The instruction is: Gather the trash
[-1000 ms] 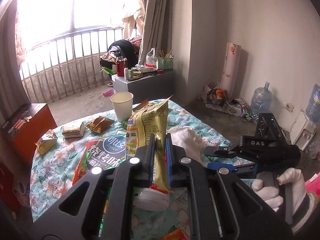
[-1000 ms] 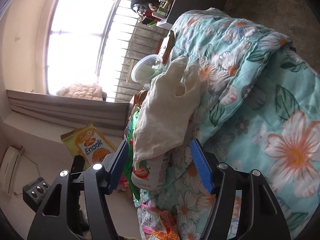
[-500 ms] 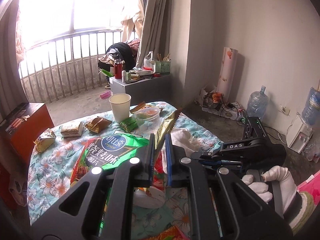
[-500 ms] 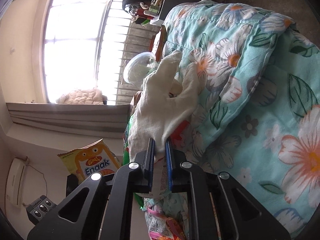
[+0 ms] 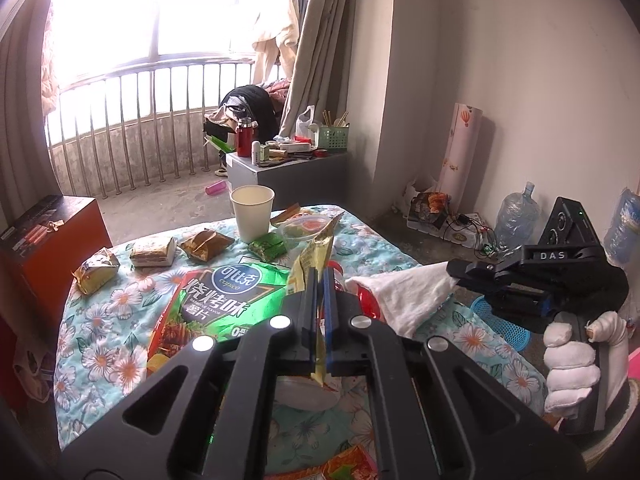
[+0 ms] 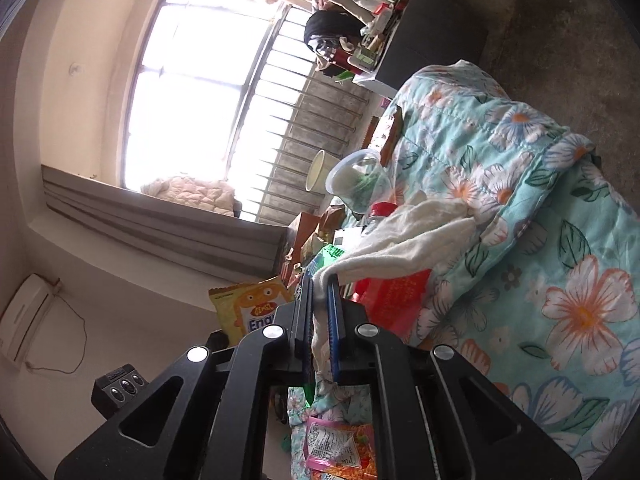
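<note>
The left gripper [image 5: 319, 312], at the centre of the left wrist view, has its jaws pinched tight on a yellow snack wrapper [image 5: 314, 256], which stands up out of the fingers and is seen edge-on; its printed face shows only in the right wrist view, at centre left. The right gripper [image 6: 320, 320] has its jaws narrow, clamped on a corner of a white cloth [image 6: 416, 236]; the jaws have just been closing, with the cloth between them. The cloth stretches from the pads toward the upper right of the right wrist view, its far end lying on the floral tablecloth [image 6: 560, 240].

Under the cloth sits a red packet [image 6: 394, 300], partly covered. Beyond it, a clear plastic cup [image 6: 358, 184] lies on its side with something green inside; what it is cannot be made out. A paper cup [image 5: 253, 212] stands upright above centre in the left wrist view; its inside looks pale, and contents cannot be told. A green chip bag [image 5: 224, 300] lies flat at centre left, with three crumpled wrappers [image 5: 96, 274] further left. A blue basket [image 5: 504, 324] at right is half hidden by the right gripper and a gloved hand [image 5: 572, 368]; its contents are unseen. A white lid-like object below the left fingers is mostly blocked.
</note>
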The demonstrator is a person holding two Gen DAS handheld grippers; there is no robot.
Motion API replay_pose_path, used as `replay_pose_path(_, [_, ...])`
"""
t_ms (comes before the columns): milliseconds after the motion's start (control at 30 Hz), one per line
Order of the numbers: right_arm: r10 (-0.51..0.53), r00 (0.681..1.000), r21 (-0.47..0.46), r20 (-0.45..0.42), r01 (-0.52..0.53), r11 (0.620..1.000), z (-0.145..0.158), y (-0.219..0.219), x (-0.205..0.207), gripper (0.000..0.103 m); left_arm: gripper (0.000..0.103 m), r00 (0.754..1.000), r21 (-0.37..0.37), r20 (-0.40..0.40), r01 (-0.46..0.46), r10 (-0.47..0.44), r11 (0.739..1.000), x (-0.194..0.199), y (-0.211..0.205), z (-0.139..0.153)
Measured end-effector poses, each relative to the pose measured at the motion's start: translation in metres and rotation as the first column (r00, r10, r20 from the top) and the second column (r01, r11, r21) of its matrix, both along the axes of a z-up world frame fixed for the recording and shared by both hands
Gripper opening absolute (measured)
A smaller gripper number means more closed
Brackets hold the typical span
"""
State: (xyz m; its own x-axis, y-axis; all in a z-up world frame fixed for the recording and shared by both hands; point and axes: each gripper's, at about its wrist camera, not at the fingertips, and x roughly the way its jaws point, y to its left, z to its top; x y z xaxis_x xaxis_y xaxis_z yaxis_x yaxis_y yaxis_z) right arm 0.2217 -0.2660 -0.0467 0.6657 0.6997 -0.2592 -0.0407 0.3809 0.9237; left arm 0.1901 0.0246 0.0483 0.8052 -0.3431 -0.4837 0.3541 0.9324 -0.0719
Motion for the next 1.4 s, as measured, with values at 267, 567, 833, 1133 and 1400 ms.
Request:
replay_pose_path(267, [0.007, 0.994, -0.012, 0.107, -0.006, 1.0, 0.028, -0.007, -0.019, 0.007, 0.0, 0.999, 0.001, 0.037, -0.015, 0.015, 1.0, -0.012, 0.002, 0.011])
replay_pose_path(567, [-0.004, 0.988, 0.001, 0.154, 0.004, 1.0, 0.039, -0.013, -0.045, 0.007, 0.0, 0.998, -0.015, 0.067, 0.0, 0.001, 1.0, -0.029, 0.0, 0.026])
replay_pose_path(833, [-0.023, 0.986, 0.016, 0.166, 0.021, 1.0, 0.04, -0.018, -0.062, 0.007, 0.0, 0.995, -0.025, 0.098, 0.025, -0.023, 0.999, -0.045, -0.007, 0.039])
replay_pose_path(1133, [-0.061, 0.981, 0.012, 0.182, 0.06, 0.998, 0.041, -0.03, -0.078, 0.007, 0.0, 0.995, -0.043, 0.016, 0.094, -0.094, 0.995, -0.049, -0.019, 0.037])
replay_pose_path(1400, [-0.068, 0.986, 0.026, 0.151, 0.064, 0.998, 0.021, -0.041, -0.084, 0.007, 0.047, 0.972, 0.003, -0.17, 0.164, -0.161, 0.987, -0.054, -0.029, -0.012])
